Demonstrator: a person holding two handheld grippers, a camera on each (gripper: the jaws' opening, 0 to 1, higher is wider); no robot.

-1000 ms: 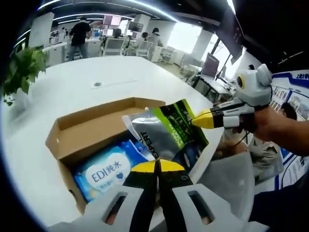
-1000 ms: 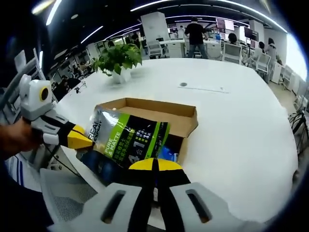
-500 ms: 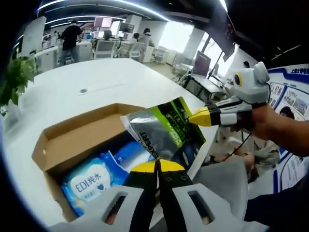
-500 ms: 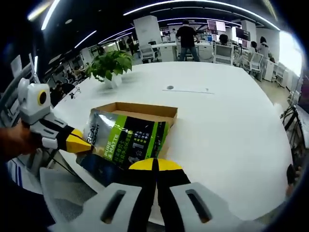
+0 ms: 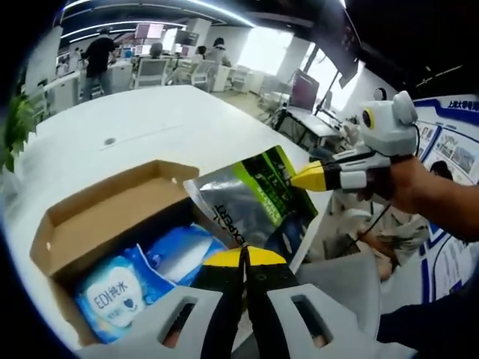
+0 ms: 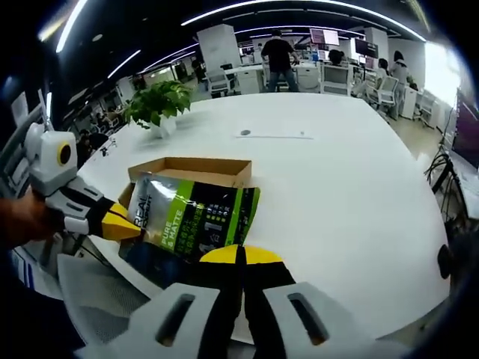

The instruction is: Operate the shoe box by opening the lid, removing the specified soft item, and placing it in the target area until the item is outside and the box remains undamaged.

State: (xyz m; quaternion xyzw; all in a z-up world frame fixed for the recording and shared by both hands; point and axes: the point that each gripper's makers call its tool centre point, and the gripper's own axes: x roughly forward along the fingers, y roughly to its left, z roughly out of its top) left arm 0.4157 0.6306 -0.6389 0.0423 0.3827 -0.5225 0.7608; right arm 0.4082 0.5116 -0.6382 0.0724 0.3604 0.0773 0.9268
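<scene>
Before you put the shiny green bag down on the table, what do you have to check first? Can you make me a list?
1. Both grippers pinch the green and silver pouch: the left gripper at one edge, the right gripper at another: ok.
2. Pouch is out of the shoe box, held above it: ok.
3. Lid open: ok.
4. Bare white table beside the box for landing: ok.
5. Box undamaged: no tear seen, far sides hidden: cannot tell.
6. Blue wipes packs lie inside the box: ok.
</scene>
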